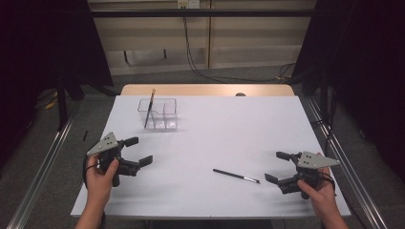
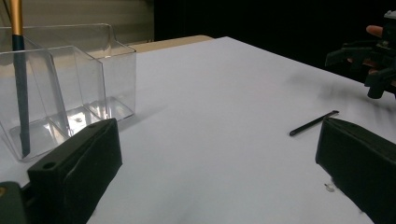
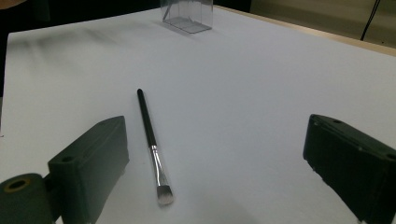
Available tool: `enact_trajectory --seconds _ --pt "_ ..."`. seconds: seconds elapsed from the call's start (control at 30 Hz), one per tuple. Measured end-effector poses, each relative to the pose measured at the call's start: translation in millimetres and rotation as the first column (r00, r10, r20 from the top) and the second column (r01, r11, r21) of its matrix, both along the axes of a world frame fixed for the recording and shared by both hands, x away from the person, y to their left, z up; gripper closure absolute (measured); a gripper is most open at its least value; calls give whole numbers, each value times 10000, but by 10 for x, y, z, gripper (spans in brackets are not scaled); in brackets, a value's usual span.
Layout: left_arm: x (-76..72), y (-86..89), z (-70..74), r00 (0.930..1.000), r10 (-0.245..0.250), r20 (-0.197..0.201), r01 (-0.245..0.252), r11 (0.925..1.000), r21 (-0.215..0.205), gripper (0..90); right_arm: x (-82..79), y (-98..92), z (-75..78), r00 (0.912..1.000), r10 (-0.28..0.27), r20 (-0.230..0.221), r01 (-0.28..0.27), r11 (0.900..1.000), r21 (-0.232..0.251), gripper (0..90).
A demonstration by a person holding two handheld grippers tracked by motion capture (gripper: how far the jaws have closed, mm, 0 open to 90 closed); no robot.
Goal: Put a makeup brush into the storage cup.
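Both grippers' jaws apart, flat black brush (image 3: 152, 144) lengthwise between the right gripper's (image 1: 282, 167), bristles toward it.

We see a black-handled brush (image 3: 152, 145) with a silver ferrule on the white table (image 1: 224, 133); the clear organiser (image 1: 160, 113) holds a gold-and-blue brush (image 2: 18, 79).

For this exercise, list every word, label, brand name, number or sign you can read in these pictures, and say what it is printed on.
None can be read.
Lying brush: black handle and silver ferrule bear no legible print.
Standing brush: gold and blue handle, no lettering visible.
Clear organizer: plain walls, no label.
Grey plates on the left gripper and right gripper: holes only, no text.
White table sheet: unmarked.
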State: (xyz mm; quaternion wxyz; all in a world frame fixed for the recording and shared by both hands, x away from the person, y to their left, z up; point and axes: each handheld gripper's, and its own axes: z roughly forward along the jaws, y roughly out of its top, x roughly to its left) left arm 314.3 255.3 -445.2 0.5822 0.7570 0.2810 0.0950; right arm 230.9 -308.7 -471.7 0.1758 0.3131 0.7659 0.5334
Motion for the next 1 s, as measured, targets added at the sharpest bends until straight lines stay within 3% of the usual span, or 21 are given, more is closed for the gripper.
enact_trajectory --seconds 1.0 --pt "-103 124 -33 10000 -26 24 26 9999 147 3 55 -14 8 9998 -192 -47 193 9996 212 61"
